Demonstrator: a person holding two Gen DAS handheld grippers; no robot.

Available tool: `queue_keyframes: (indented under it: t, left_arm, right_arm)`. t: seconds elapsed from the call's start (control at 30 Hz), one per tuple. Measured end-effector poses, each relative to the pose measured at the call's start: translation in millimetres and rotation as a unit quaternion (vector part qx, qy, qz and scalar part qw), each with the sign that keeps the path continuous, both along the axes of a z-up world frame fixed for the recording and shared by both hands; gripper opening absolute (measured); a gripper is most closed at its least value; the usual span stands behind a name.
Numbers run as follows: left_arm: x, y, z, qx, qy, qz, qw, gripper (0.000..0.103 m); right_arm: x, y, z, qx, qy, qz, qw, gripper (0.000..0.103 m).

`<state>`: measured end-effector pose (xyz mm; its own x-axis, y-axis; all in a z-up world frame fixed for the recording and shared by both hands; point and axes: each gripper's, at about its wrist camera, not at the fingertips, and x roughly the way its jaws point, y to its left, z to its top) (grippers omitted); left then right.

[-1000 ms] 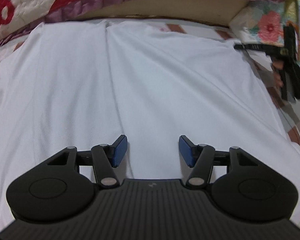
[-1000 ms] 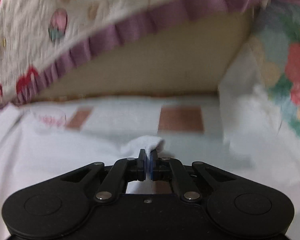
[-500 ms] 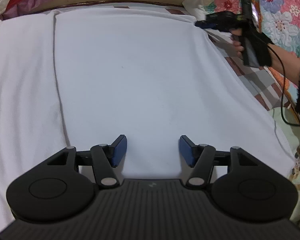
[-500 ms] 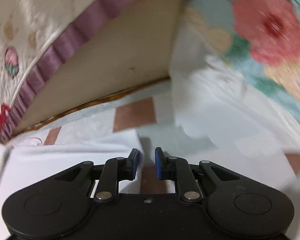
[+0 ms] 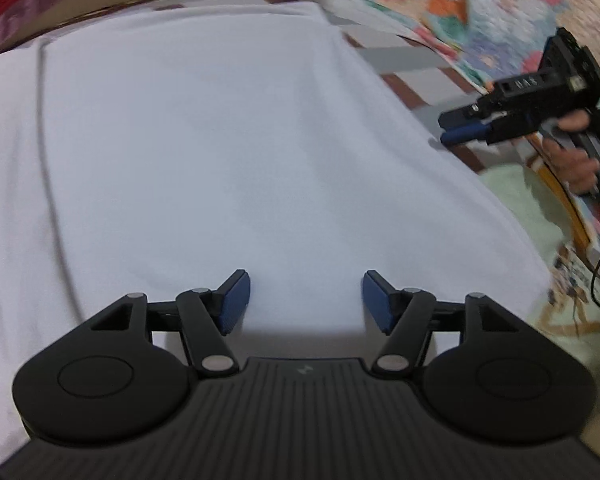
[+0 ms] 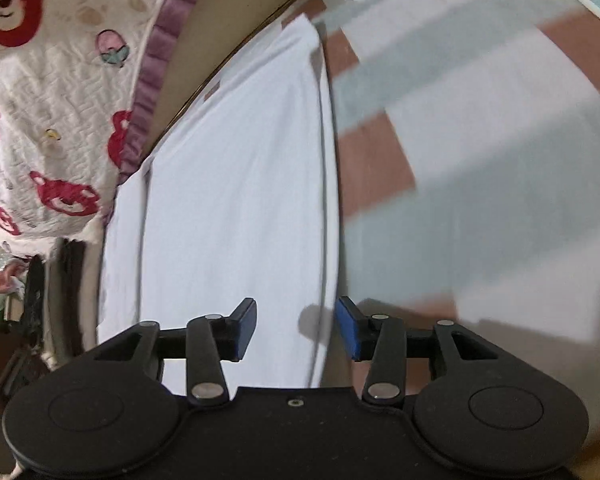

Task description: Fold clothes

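Smooth matt white cloth garment (image 5: 204, 152), quilted stitched blanket (image 6: 40, 112), matt black plastic hand-held gripper (image 5: 304, 300)

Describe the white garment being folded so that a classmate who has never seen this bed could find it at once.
On the bed's checked brown, grey and white sheet, below the purple-frilled quilt, lies a plain white garment. It is spread flat with one side folded over. Unlike everything around it, it bears no pattern.
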<state>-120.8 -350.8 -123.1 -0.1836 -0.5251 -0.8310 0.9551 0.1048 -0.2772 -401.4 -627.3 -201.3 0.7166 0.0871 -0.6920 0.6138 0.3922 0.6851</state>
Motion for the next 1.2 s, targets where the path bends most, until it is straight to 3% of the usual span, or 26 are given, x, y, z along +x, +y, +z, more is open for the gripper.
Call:
queue_keyframes:
  t: [0.33,0.47,0.6,0.63,0.7,0.8,0.87,0.97,1.07,1.2]
  left_arm:
    - [-37,-3,0,-0.009,-0.007,-0.056,0.9984,0.062]
    - [-40,-3,1,-0.013,-0.008,-0.056,0.9983,0.062]
    - [-42,1,6,-0.026,-0.007,-0.061,0.9978,0.061]
    - [-44,2,8,-0.032,-0.005,-0.066,0.9973,0.061]
    - [-50,3,15,-0.046,-0.009,-0.082,0.9955,0.061]
    - [-62,4,28,-0.067,-0.012,-0.107,0.9919,0.062]
    - [-68,3,39,-0.082,0.0,-0.119,0.9895,0.062]
    - [-73,2,54,-0.115,0.033,-0.129,0.9844,0.062]
    - [-79,-3,63,-0.137,0.028,-0.136,0.9808,0.063]
    - [-72,-10,60,-0.148,0.018,-0.104,0.9834,0.063]
  right_arm:
    - [-72,84,24,0.003,-0.045,-0.033,0.998,0.053]
    - [-77,107,13,0.03,-0.03,-0.003,0.999,0.053]
    - [-77,116,-7,0.061,-0.037,-0.029,0.997,0.054]
    - [-77,118,-9,0.064,-0.042,-0.036,0.996,0.052]
    - [-74,117,-3,0.058,-0.079,-0.034,0.995,0.007]
    - [-69,112,13,0.047,-0.155,-0.028,0.986,0.007]
    - [-60,107,23,0.039,-0.183,-0.023,0.982,0.007]
    - [-36,101,33,0.027,-0.196,-0.007,0.98,0.007]
    - [-11,98,37,0.034,-0.212,0.006,0.977,0.007]
    - [1,100,44,0.037,-0.226,0.025,0.973,0.007]
